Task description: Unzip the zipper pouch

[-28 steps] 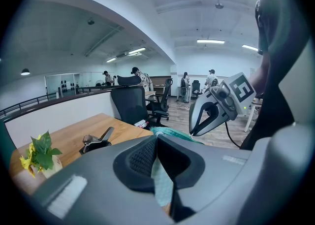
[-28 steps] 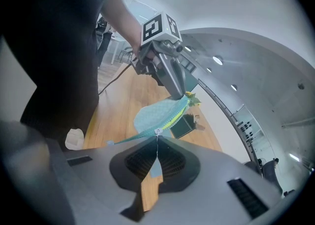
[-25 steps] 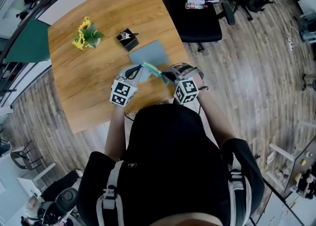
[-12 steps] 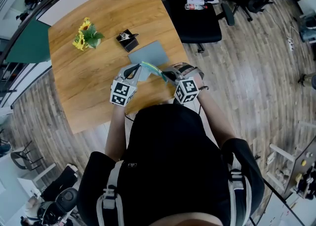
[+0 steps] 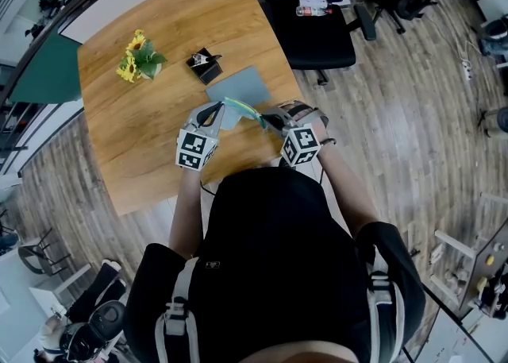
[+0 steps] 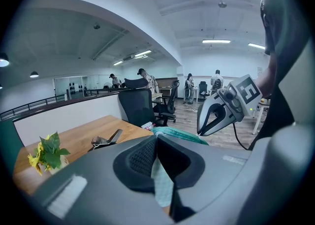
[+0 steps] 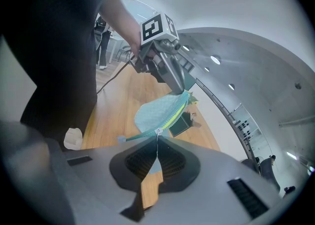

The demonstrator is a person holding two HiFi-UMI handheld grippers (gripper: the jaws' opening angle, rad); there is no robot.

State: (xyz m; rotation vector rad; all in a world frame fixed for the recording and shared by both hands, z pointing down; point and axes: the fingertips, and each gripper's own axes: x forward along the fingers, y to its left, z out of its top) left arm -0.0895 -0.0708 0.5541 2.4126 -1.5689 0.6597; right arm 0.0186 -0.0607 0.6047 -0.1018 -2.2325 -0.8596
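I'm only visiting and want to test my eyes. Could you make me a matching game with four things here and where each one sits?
Things:
1. zipper pouch
2. sunflowers
3. bottle
4. grey mat

Places:
A. on the black chair, on its seat
B. flat on the table, just past the pouch
C. held up between the left tongs and right tongs
D. on the table near its far left edge

Pairs: 1-C, 2-D, 3-A, 4-B

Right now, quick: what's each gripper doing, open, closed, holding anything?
Left gripper: closed on the pouch, pinching its fabric.
Right gripper: closed on the zipper pull.
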